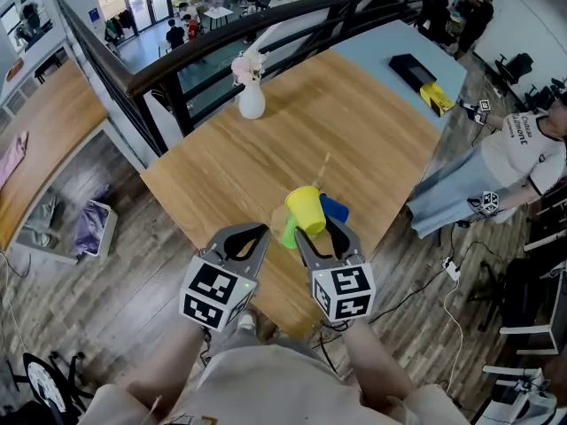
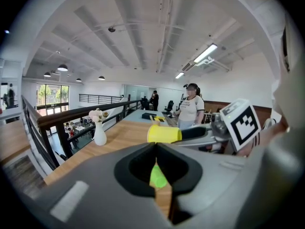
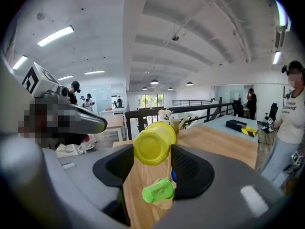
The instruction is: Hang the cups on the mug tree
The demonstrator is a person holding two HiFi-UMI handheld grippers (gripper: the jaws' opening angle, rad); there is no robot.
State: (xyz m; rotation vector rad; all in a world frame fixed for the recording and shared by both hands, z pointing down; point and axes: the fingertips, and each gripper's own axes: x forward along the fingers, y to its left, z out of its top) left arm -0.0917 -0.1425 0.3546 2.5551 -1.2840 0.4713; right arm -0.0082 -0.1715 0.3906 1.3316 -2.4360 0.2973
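A yellow cup point(image 1: 306, 209) lies on its side between the jaws of my right gripper point(image 1: 323, 228), bottom towards the camera in the right gripper view, where the cup point(image 3: 153, 142) spans the gap of the gripper point(image 3: 152, 151) and touches both jaws. It is held at the top of the wooden mug tree point(image 3: 162, 203). A green cup point(image 1: 289, 232) point(image 3: 158, 192) hangs lower on the tree, and a blue cup point(image 1: 335, 208) point(image 3: 172, 175) peeks out on its right. My left gripper point(image 1: 263, 230) point(image 2: 156, 144) is shut and empty, just left of the tree.
The tree stands near the front edge of the wooden table point(image 1: 230, 175). A white vase with flowers point(image 1: 252, 103) stands at the far edge by a black railing point(image 1: 151, 78). A black and yellow box point(image 1: 415, 71) lies far right. A person point(image 1: 523, 162) stands to the right.
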